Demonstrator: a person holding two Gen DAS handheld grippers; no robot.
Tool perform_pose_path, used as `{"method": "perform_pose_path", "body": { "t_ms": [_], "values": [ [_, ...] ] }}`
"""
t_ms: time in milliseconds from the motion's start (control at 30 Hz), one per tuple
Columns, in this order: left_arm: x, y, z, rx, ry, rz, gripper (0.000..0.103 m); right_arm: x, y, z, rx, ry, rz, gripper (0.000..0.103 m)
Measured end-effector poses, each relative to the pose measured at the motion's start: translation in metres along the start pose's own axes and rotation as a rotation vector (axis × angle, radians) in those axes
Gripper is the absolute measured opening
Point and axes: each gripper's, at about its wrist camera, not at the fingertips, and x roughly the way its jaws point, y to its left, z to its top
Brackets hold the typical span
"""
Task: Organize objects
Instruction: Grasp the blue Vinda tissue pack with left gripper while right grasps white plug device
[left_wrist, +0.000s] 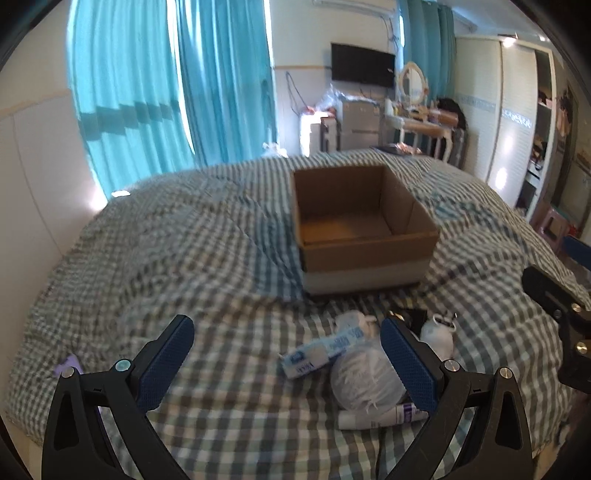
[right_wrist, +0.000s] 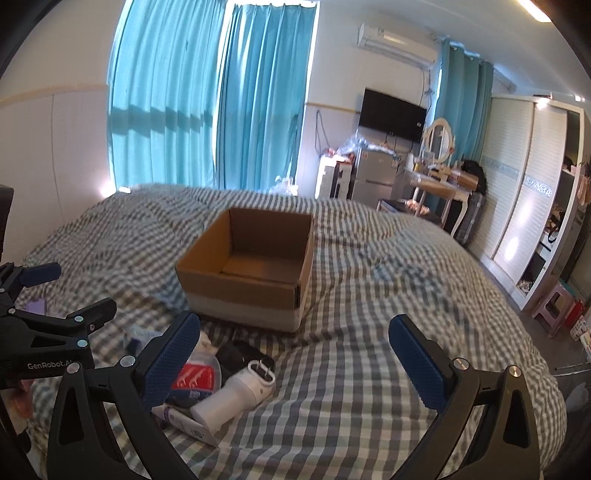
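An open, empty cardboard box (left_wrist: 365, 225) (right_wrist: 251, 273) stands on the checked bed cover (left_wrist: 221, 258). In front of it lies a small heap: a blue-and-white packet (left_wrist: 314, 356), a clear bag of white material (left_wrist: 364, 380), a white tube (left_wrist: 380, 419), a white bottle (left_wrist: 437, 334) (right_wrist: 236, 395), a red-and-white packet (right_wrist: 195, 376) and a black item (right_wrist: 240, 356). My left gripper (left_wrist: 286, 332) is open above the heap's left side, holding nothing. My right gripper (right_wrist: 295, 328) is open with the heap by its left finger, and is also holding nothing.
A small purple object (left_wrist: 68, 363) lies on the cover at the left. Beyond the bed are teal curtains (left_wrist: 166, 92), a wall television (left_wrist: 362, 64), a dressing table (left_wrist: 424, 125) and a wardrobe (left_wrist: 517, 110). A pink stool (right_wrist: 554, 302) stands on the floor at the right.
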Motion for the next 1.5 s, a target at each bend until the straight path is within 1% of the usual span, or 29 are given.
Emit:
{"method": "perform_pose_path", "body": {
  "t_ms": [67,100,133,267,333,367,467,533,567,600,667,767,833,867,933,1000,1033,1067,1100,1167,1300,1433,1500],
  "values": [
    [0.013,-0.005,-0.009,0.015,0.040,-0.041,0.103,0.013,-0.002,-0.007,0.004,0.038,-0.002,0.103],
    [0.019,-0.006,-0.012,0.027,0.059,-0.045,0.103,0.018,-0.004,-0.011,0.008,0.055,-0.003,0.103],
    [0.024,-0.005,-0.014,0.036,0.076,-0.032,0.103,0.023,-0.006,-0.014,0.013,0.067,-0.003,0.103],
    [0.034,0.012,-0.017,0.000,0.082,0.012,0.103,0.035,-0.012,-0.023,0.019,0.095,-0.002,0.103],
    [0.034,0.023,-0.017,-0.020,0.086,0.022,0.103,0.039,-0.013,-0.025,0.018,0.107,0.003,0.103],
    [0.036,0.028,-0.019,-0.023,0.094,0.015,0.103,0.042,-0.014,-0.027,0.021,0.116,0.007,0.103],
    [0.042,0.028,-0.024,0.026,0.125,-0.002,0.103,0.050,-0.013,-0.031,0.022,0.152,0.017,0.103],
    [0.048,0.018,-0.031,0.081,0.167,-0.040,0.101,0.057,-0.011,-0.034,0.016,0.175,0.018,0.103],
    [0.053,0.015,-0.033,0.099,0.182,-0.044,0.096,0.059,-0.010,-0.035,0.015,0.182,0.018,0.103],
    [0.057,0.015,-0.034,0.107,0.187,-0.039,0.093,0.063,-0.010,-0.036,0.015,0.188,0.019,0.103],
    [0.066,0.016,-0.032,0.114,0.196,-0.030,0.092,0.067,-0.009,-0.037,0.014,0.195,0.018,0.103],
    [0.080,0.018,-0.024,0.142,0.201,-0.046,0.085,0.074,-0.006,-0.039,0.003,0.203,0.017,0.103],
    [0.094,0.014,-0.019,0.170,0.224,-0.090,0.079,0.079,-0.004,-0.040,-0.008,0.216,0.026,0.103],
    [0.105,0.014,-0.015,0.171,0.255,-0.150,0.073,0.082,-0.004,-0.040,-0.011,0.224,0.026,0.103],
    [0.122,0.016,-0.011,0.155,0.298,-0.216,0.073,0.089,-0.004,-0.040,-0.007,0.243,0.033,0.103],
    [0.136,0.013,-0.008,0.161,0.329,-0.202,0.067,0.095,-0.004,-0.040,-0.001,0.258,0.039,0.103],
    [0.139,0.011,-0.006,0.170,0.329,-0.193,0.065,0.097,-0.003,-0.040,-0.001,0.267,0.042,0.103],
    [0.139,0.008,-0.004,0.171,0.322,-0.190,0.061,0.100,-0.002,-0.040,-0.002,0.278,0.046,0.103],
    [0.139,0.007,-0.004,0.169,0.318,-0.190,0.053,0.102,-0.001,-0.041,-0.004,0.288,0.047,0.103],
    [0.142,0.009,-0.001,0.146,0.314,-0.184,0.040,0.107,0.006,-0.041,-0.021,0.309,0.049,0.103],
    [0.134,0.019,0.002,0.074,0.283,-0.210,0.035,0.121,0.023,-0.046,-0.057,0.365,0.045,0.103],
    [0.119,0.033,0.003,0.011,0.238,-0.232,0.035,0.140,0.040,-0.055,-0.093,0.433,0.038,0.103],
    [0.113,0.038,0.004,-0.013,0.217,-0.224,0.035,0.147,0.048,-0.058,-0.104,0.458,0.050,0.102]
  ]
}}
